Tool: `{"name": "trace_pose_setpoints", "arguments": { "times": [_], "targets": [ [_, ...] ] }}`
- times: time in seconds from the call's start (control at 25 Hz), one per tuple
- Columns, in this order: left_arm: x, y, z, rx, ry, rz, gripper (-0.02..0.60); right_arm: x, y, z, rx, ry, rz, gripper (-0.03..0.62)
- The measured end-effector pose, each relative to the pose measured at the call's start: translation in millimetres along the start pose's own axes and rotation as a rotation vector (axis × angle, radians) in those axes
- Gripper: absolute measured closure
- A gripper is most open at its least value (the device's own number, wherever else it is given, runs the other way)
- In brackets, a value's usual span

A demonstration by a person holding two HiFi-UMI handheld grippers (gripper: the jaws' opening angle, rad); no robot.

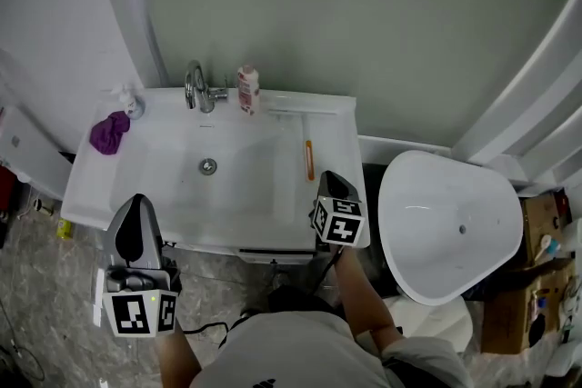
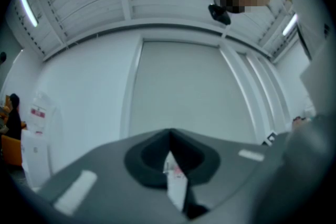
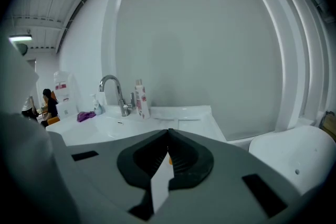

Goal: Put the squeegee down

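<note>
The squeegee (image 1: 308, 161), with a slim orange handle, lies flat on the right side of the white sink top (image 1: 338, 134), its pale blade end toward the wall. My right gripper (image 1: 329, 177) hovers just in front of it at the sink's front right corner, shut and empty. In the right gripper view the jaws (image 3: 168, 132) meet at the tips, and a sliver of orange shows behind them. My left gripper (image 1: 138, 200) is at the sink's front left corner, tilted up toward the wall. Its jaws (image 2: 169, 132) are closed together with nothing held.
A chrome faucet (image 1: 196, 88) and a white bottle (image 1: 246, 89) stand at the back of the sink. A purple cloth (image 1: 110, 132) and a small dispenser (image 1: 132, 103) sit at the left end. A white toilet (image 1: 446, 227) stands to the right, with cardboard boxes (image 1: 536, 286) beyond.
</note>
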State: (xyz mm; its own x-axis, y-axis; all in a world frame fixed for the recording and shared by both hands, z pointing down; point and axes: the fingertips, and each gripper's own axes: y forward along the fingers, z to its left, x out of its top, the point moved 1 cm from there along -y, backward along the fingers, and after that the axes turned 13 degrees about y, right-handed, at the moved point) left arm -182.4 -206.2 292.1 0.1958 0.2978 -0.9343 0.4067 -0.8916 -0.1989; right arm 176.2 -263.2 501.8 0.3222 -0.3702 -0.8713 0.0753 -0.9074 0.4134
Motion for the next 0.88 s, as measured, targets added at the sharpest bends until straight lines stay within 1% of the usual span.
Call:
{"name": "trace_pose_setpoints", "arguments": {
  "times": [0.2,0.52,0.88],
  "targets": [
    [8,-12,-7,-0.033,-0.011,-0.029,0.574,14,-39,12,0.031,-0.018,-0.075,0.593],
    [16,-30,-11,-0.065,-0.029,-0.051,0.575,34,-95,35,0.08,-0.066,-0.173,0.593],
    [25,-52,-14,-0.091,-0.039,-0.075,0.574,52,-157,55,0.142,-0.069,-0.278,0.592]
  ]
}}
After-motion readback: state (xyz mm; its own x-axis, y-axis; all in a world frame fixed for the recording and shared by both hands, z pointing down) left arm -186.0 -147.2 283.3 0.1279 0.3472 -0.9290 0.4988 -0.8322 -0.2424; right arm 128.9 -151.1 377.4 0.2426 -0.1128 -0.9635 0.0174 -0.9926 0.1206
